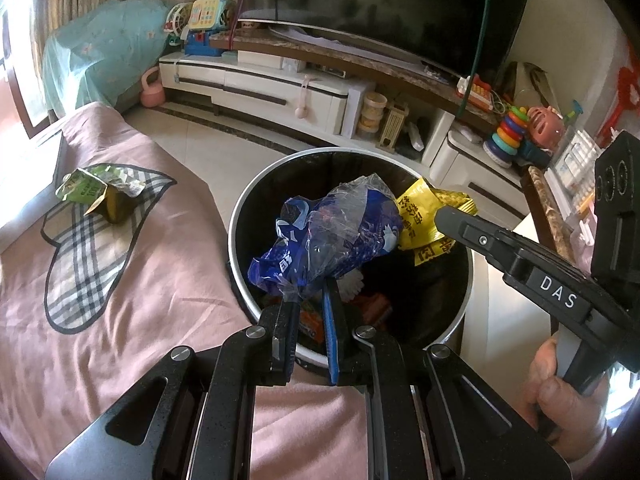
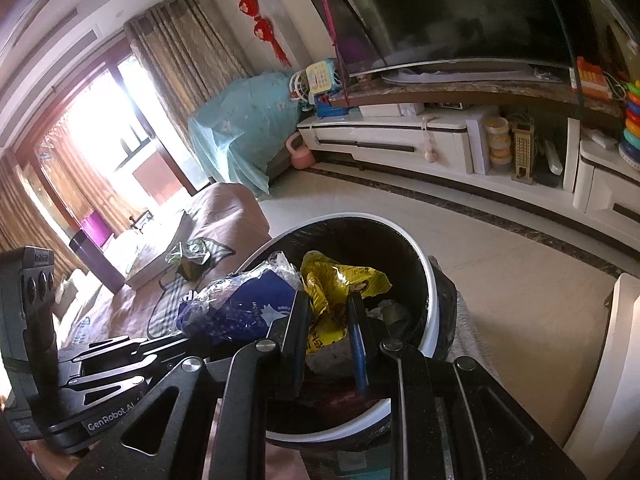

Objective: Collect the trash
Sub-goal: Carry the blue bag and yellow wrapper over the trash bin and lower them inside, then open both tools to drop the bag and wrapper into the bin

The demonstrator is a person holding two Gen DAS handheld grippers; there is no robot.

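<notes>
Nearest the left wrist camera, the left tool [image 1: 312,300] is pinching the bottom edge of a blue plastic wrapper [image 1: 332,236], its jaws nearly together on the thin film. That wrapper is hanging over the open mouth of the round trash bin [image 1: 240,216], which is lined with a black bag and already holding some scraps. Coming in from the side, the right tool [image 2: 330,312] is gripping a crumpled yellow snack packet [image 2: 332,284], its jaws clamped on the foil, also above the bin opening and just beside the blue wrapper. A hand [image 1: 560,392] is wrapping the right tool's handle at the edge of the left view.

Both pieces are being held over the bin, so the step in hand looks like the drop itself. The next move probably calls for easing both sets of jaws apart while keeping the tips inside the rim line; the blue film is light and may cling to a pad, so a small shake could be needed.

Well apart, on the pink cloth covering the table [image 1: 160,280], a crushed green carton [image 1: 100,192] is lying on a checked patch, not yet collected. Judging by that, a further reach to that side is likely the following pickup.
</notes>
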